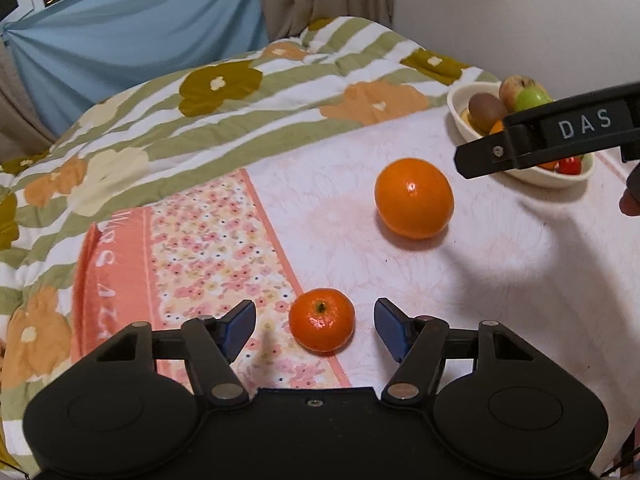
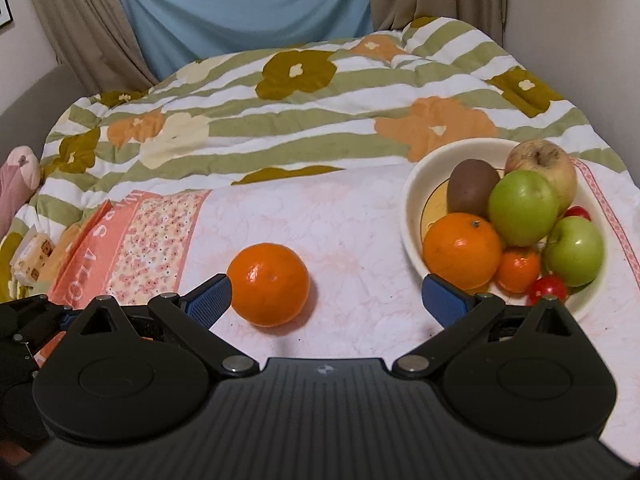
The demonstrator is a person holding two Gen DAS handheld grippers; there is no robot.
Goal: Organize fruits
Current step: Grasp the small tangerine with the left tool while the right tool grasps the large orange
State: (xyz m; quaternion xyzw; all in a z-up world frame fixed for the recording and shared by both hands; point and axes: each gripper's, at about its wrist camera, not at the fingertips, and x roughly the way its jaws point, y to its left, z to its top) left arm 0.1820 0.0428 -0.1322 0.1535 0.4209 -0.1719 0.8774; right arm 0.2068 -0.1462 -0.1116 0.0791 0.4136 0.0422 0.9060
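Left gripper: spread, jaws either side of the small mandarin without touching, lined up to pinch it.
Towel: laid flat on the bed's flowered quilt as a work area.
Large orange: loose on the towel.
Right gripper: wide apart, empty (orange just off its left pad).
Bowl: far right, collecting point, already heaped with fruit.

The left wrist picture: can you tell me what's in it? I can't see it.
A small mandarin sits between the open left gripper, untouched. Farther off lie a bigger orange and a bowl of fruit, partly hidden by the right gripper, all on a pink cloth.
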